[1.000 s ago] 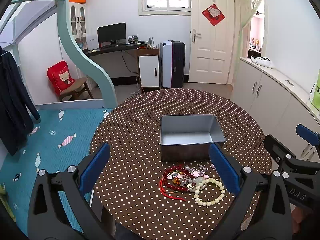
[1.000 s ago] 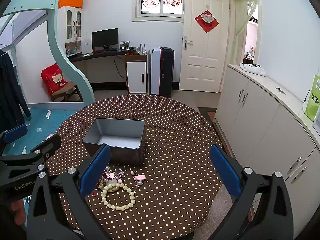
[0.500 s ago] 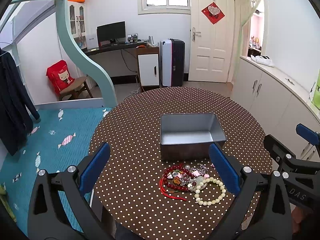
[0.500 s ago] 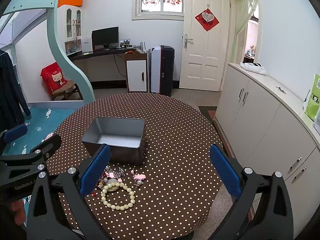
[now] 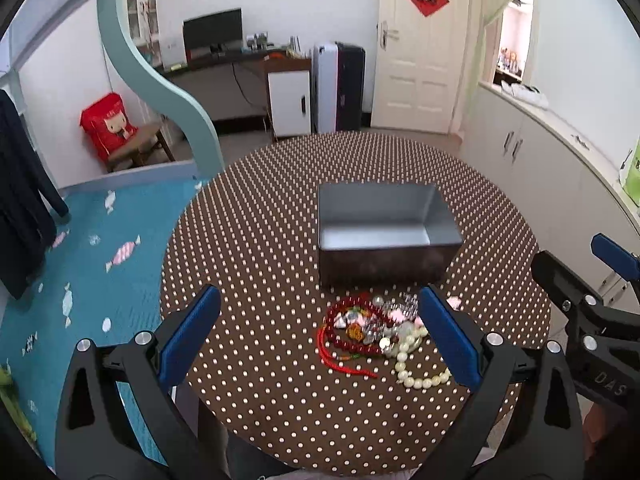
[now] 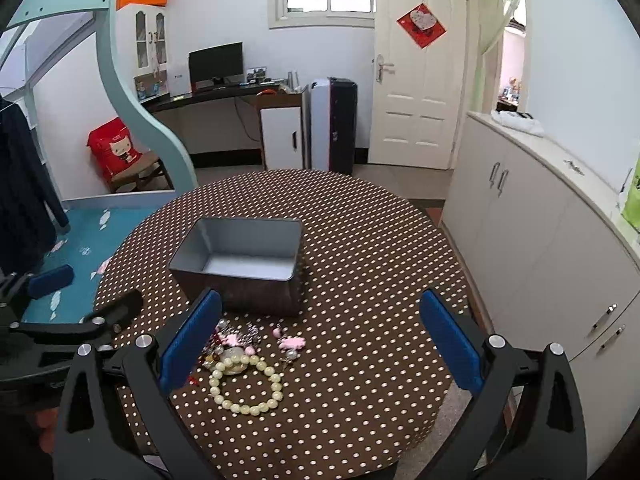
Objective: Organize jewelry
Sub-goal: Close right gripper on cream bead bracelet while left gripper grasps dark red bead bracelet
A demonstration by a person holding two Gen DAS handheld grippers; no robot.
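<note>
A grey metal box (image 5: 384,232) (image 6: 244,260) stands open and empty in the middle of the round polka-dot table (image 5: 260,240). In front of it lies a jewelry pile: a red bead bracelet (image 5: 352,340), a cream bead bracelet (image 5: 416,376) (image 6: 248,384), pink charms (image 6: 292,342) and silvery pieces. My left gripper (image 5: 320,312) hovers open just short of the pile, holding nothing. My right gripper (image 6: 320,312) is open too, with the pile near its left finger. Each gripper also shows at the edge of the other's view.
White cabinets (image 6: 540,220) run along the right of the table. A blue play mat (image 5: 80,260) and a teal bunk-bed frame (image 5: 160,80) lie to the left. A desk, a suitcase and a door stand at the back.
Both views have crept a little forward, so the box and pile sit slightly higher in frame. The left gripper's finger reaches further in toward the pile in the right wrist view. Both stay open.
</note>
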